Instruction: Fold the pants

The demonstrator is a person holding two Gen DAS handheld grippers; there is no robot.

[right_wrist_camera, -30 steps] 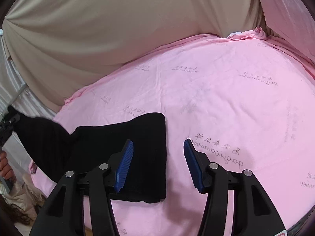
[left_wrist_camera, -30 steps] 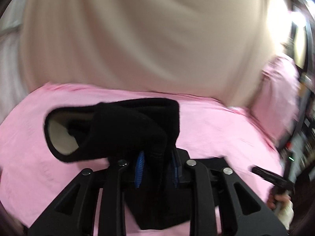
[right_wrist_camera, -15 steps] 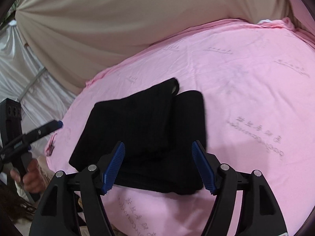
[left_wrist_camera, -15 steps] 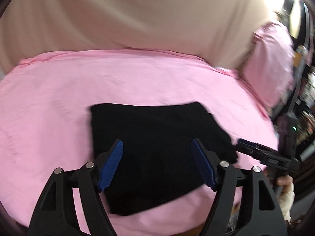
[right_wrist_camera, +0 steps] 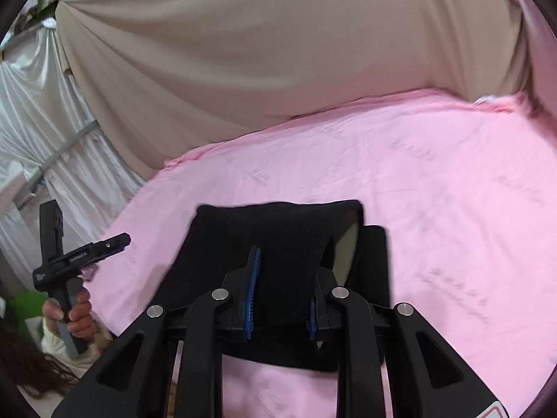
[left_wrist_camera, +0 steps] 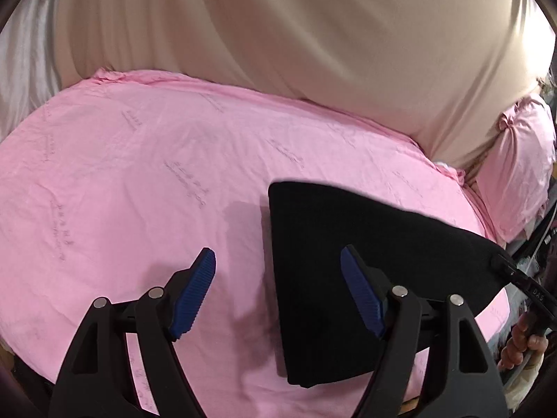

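The black pants lie folded into a compact dark block on the pink sheet that covers the bed, toward its near edge. A beige cloth hangs behind the bed, and a pink pillow sits at the far right in the left wrist view.

The left gripper hovers over the sheet with its blue-padded fingers spread wide and nothing between them; the left straight edge of the pants runs between the two fingers, below them.

The right gripper has just been closing, and its fingers now pinch a raised fold of the pants between the pads. The fabric bunches upward from the grip, and a pale inner lining shows at the lifted right corner. The rest of the garment stays flat on the sheet.

In the right wrist view, a hand at the left edge holds the left gripper's handle beside the bed.
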